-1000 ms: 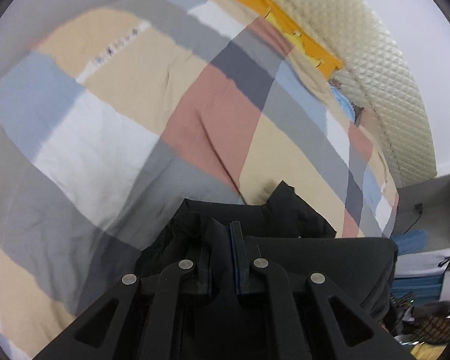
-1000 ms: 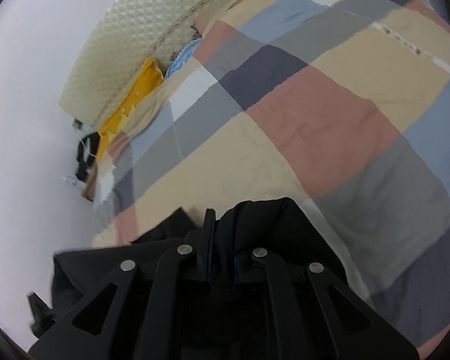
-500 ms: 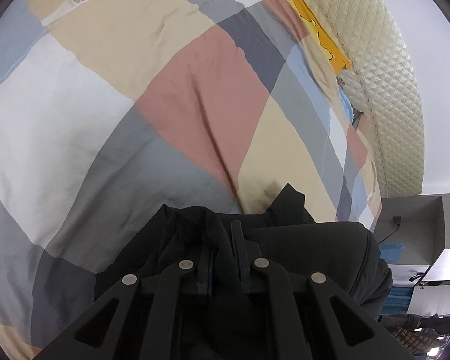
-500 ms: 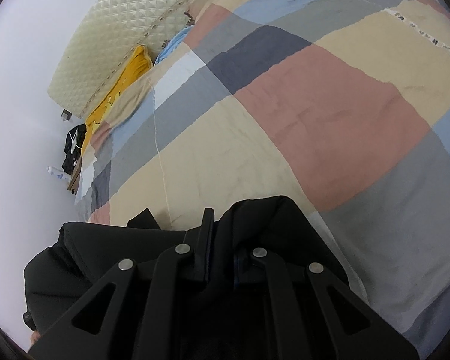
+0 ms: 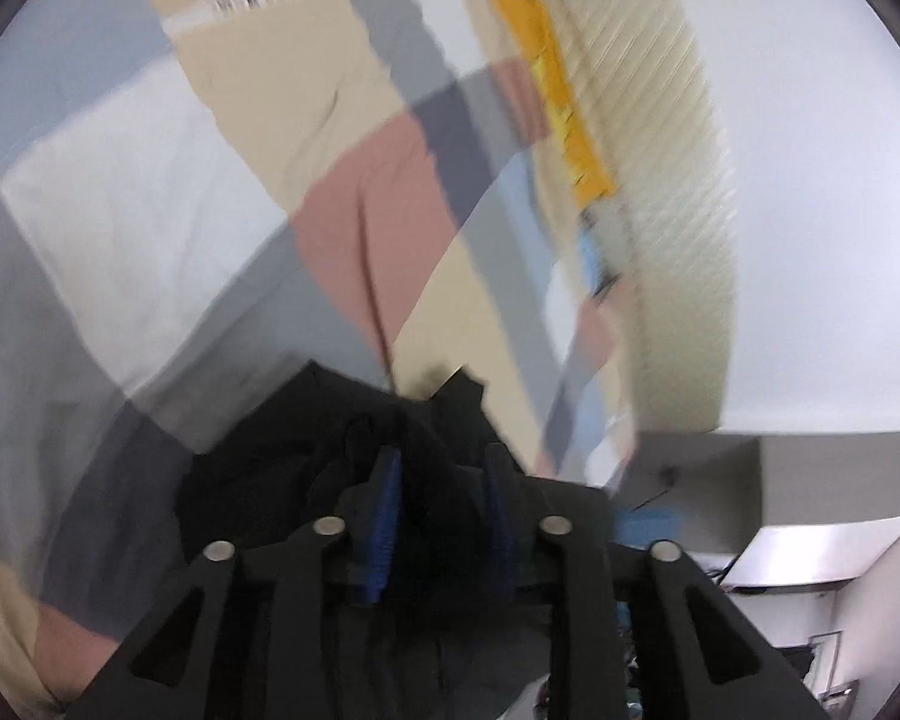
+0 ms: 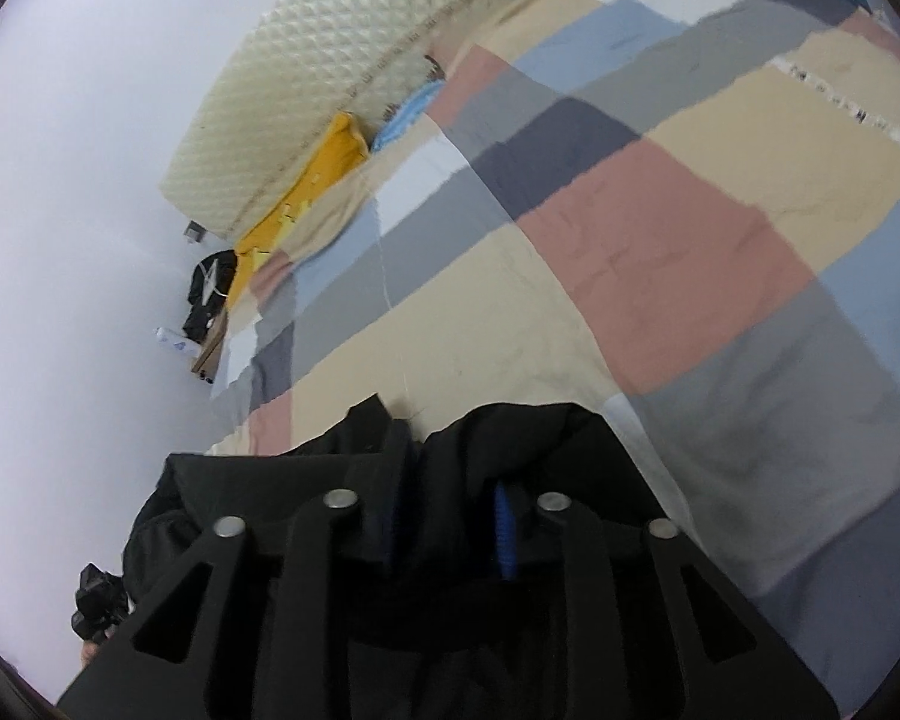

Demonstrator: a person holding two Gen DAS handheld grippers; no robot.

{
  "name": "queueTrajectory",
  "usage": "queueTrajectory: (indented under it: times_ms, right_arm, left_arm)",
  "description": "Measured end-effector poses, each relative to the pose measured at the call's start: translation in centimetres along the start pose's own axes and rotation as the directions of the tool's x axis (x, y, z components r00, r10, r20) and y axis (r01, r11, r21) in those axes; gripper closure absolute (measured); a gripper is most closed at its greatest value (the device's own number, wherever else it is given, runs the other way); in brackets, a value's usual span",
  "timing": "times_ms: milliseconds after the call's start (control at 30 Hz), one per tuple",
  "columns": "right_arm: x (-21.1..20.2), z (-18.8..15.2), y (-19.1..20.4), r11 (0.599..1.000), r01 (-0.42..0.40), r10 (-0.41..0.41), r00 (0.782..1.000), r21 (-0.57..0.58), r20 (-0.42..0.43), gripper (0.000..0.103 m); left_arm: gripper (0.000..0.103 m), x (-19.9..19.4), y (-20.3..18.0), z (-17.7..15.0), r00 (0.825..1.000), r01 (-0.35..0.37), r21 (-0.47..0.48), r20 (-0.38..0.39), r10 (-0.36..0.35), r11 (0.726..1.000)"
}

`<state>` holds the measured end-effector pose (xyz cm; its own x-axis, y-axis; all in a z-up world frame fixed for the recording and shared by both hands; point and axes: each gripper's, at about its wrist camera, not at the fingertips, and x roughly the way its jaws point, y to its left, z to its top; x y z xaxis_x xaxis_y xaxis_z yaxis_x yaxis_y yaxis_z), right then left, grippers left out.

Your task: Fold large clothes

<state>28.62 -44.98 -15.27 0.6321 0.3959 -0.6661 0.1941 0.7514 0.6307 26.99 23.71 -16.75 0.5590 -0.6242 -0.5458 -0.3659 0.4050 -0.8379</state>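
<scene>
Two grippers work over a bed whose patchwork duvet (image 6: 660, 252) fills most of both views in blocks of beige, dusty pink, grey, pale blue, white and navy. At the head of the bed a cream quilted headboard (image 6: 342, 72) stands against a plain white wall (image 6: 66, 180). A yellow garment (image 6: 324, 180) lies along the foot of the headboard, with a bit of light blue cloth (image 6: 405, 117) just beside it. In the left wrist view a grey cabinet (image 5: 768, 474) shows at the lower right, with cluttered shelves below it too small to read.

The task's black garment (image 6: 546, 444) lies bunched on the near edge of the duvet, directly under both grippers. The left gripper (image 5: 438, 474) has its jaws parted a moderate way, blue pads visible on each side, with folds of the black cloth heaped between and around them; whether the cloth is actually pinched I cannot tell. The right gripper (image 6: 450, 504) shows much the same: jaws apart, black fabric draped over the tips and hiding the left pad almost wholly.

Motion blur smears the left wrist view, so the duvet's printed strip and the far items are unreadable. The garment's lower part is hidden behind both gripper bodies. A small dark object (image 6: 96, 606) at the lower left of the right wrist view is cut off and cannot be identified.
</scene>
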Motion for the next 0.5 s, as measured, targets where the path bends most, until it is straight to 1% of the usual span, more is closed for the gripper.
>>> queueTrajectory:
  times_ms: [33, 67, 100, 133, 200, 233, 267, 300, 367, 400, 467, 500]
  right_arm:
    - [-1.1, -0.1, 0.1, 1.000, -0.010, 0.010, 1.000, -0.006, 0.007, 0.063]
    - [-2.0, -0.2, 0.3, 1.000, -0.022, 0.022, 1.000, -0.013, 0.014, 0.057]
    - [-2.6, -0.2, 0.4, 0.999, -0.029, 0.029, 0.999, -0.020, 0.017, 0.053]
    - [-3.5, -0.3, 0.7, 0.999, -0.033, 0.034, 0.999, -0.033, 0.022, 0.052]
    - [-5.4, -0.4, 1.8, 0.996, -0.006, 0.012, 0.998, -0.094, 0.059, 0.045]
    - [-6.5, -0.5, 2.4, 0.991, 0.022, -0.010, 0.996, -0.130, 0.090, 0.043]
    - [-7.6, -0.4, 3.1, 0.986, 0.044, -0.024, 0.992, -0.160, 0.124, 0.042]
    - [-8.6, -0.4, 3.7, 0.983, 0.043, -0.016, 0.989, -0.180, 0.150, 0.041]
    - [-10.1, -0.5, 4.7, 0.979, 0.019, 0.016, 0.986, -0.203, 0.167, 0.041]
    - [-10.6, -0.8, 5.4, 0.974, 0.018, 0.021, 0.985, -0.224, 0.172, 0.041]
    - [-10.9, -1.7, 7.1, 0.960, 0.047, 0.003, 0.983, -0.274, 0.181, 0.041]
    - [-10.9, -2.3, 8.1, 0.950, 0.062, -0.005, 0.983, -0.305, 0.184, 0.041]
  left_arm:
    - [0.059, -1.5, -0.3, -0.1, 0.999, -0.006, 0.020, 0.034, 0.006, 1.000]
    - [0.053, -3.1, -0.8, -0.3, 0.998, -0.018, 0.051, 0.068, 0.015, 0.999]
    - [0.052, -4.0, -1.3, -0.4, 0.996, -0.026, 0.079, 0.087, 0.019, 0.997]
    - [0.052, -5.0, -2.0, -0.6, 0.994, -0.038, 0.123, 0.102, 0.025, 0.992]
    - [0.052, -6.3, -3.9, -1.7, 0.989, -0.105, 0.224, 0.130, 0.077, 0.969]
    - [0.052, -6.7, -4.9, -2.4, 0.983, -0.145, 0.272, 0.151, 0.106, 0.951]
    - [0.052, -7.0, -5.8, -3.2, 0.979, -0.169, 0.320, 0.168, 0.120, 0.932]
    - [0.052, -7.1, -6.6, -4.0, 0.977, -0.181, 0.360, 0.174, 0.124, 0.915]
    - [0.052, -6.8, -8.2, -5.6, 0.975, -0.194, 0.427, 0.183, 0.126, 0.883]
    - [0.052, -6.5, -9.2, -6.5, 0.973, -0.206, 0.464, 0.192, 0.129, 0.862]
    - [0.052, -5.5, -10.9, -8.3, 0.964, -0.242, 0.525, 0.223, 0.143, 0.816]
    - [0.052, -4.8, -11.5, -9.0, 0.959, -0.261, 0.543, 0.240, 0.150, 0.798]
